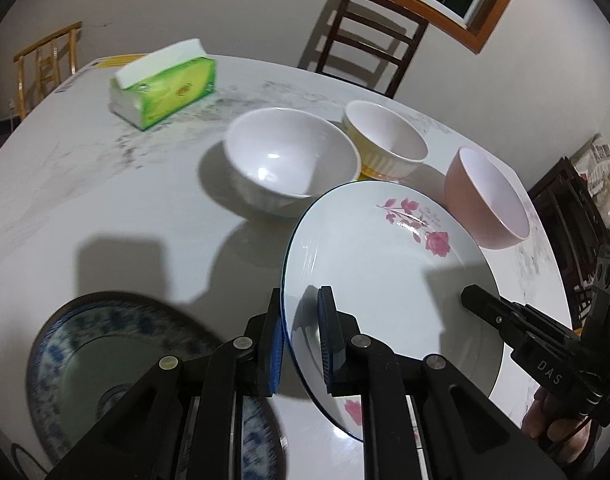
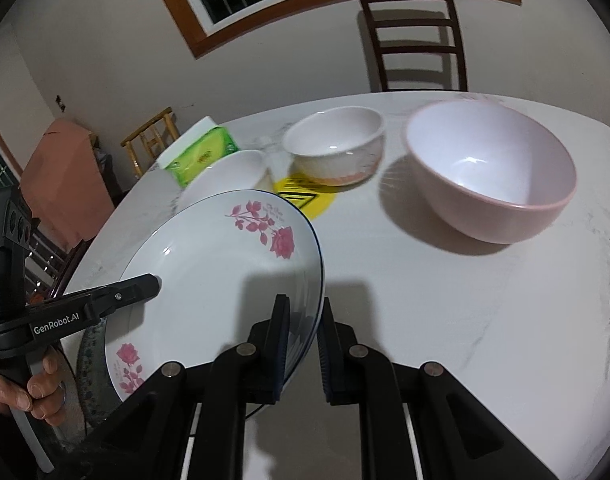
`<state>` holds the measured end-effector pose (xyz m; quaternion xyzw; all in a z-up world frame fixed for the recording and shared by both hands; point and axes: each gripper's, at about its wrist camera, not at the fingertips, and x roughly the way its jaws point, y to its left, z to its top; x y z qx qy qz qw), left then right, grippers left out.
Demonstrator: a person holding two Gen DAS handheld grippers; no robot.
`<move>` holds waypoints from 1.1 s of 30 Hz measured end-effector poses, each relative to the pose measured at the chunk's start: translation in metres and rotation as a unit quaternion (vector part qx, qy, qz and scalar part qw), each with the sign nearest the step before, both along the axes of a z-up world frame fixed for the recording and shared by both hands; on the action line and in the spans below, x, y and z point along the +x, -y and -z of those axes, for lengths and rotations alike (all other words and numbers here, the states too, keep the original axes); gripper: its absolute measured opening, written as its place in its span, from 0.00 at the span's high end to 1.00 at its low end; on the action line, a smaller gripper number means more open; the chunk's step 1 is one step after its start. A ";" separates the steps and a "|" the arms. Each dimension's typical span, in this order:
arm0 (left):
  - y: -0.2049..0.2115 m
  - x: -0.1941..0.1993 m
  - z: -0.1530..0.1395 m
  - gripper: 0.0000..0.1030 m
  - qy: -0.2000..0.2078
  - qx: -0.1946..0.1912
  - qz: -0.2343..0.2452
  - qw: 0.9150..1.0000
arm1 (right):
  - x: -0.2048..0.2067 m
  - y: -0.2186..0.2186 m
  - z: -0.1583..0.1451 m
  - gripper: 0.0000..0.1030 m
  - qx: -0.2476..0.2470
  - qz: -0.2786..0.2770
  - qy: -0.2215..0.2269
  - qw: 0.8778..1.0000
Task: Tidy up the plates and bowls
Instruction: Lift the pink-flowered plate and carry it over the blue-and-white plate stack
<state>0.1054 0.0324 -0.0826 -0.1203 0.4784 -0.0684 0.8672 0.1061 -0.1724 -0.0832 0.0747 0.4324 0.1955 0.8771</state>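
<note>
A white plate with pink roses (image 1: 385, 280) hangs tilted above the table, held at two opposite rims. My left gripper (image 1: 300, 298) is shut on its left rim, blue pads on either side of the edge. My right gripper (image 2: 304, 303) is shut on the right rim of the rose plate (image 2: 209, 280). Each gripper shows in the other's view, the right gripper (image 1: 475, 299) and the left gripper (image 2: 151, 282). Under the left gripper a blue-and-white plate (image 1: 105, 360) lies on the table. Behind stand a white bowl (image 1: 289, 160), a yellow-striped bowl (image 1: 385, 140) and a pink bowl (image 2: 489, 172).
A green tissue box (image 1: 165, 84) lies at the far left of the white marble table (image 2: 465, 320). A yellow sticker (image 2: 309, 198) lies under the striped bowl. A dark chair (image 2: 417, 40) stands behind the table, a wooden chair (image 1: 49, 64) to the left. A hand (image 2: 33, 388) grips the left handle.
</note>
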 end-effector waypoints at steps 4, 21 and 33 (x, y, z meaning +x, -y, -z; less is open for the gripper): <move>-0.021 -0.017 -0.009 0.88 0.007 0.001 -0.018 1.000 | -0.008 -0.020 -0.005 0.87 0.003 -0.016 0.005 1.000; -0.110 -0.090 -0.016 0.89 0.009 -0.001 -0.098 0.995 | -0.045 -0.111 -0.005 0.87 0.007 -0.091 -0.005 0.996; -0.150 -0.112 0.007 0.88 -0.011 -0.012 -0.132 0.991 | -0.059 -0.149 0.015 0.87 -0.008 -0.117 -0.030 0.993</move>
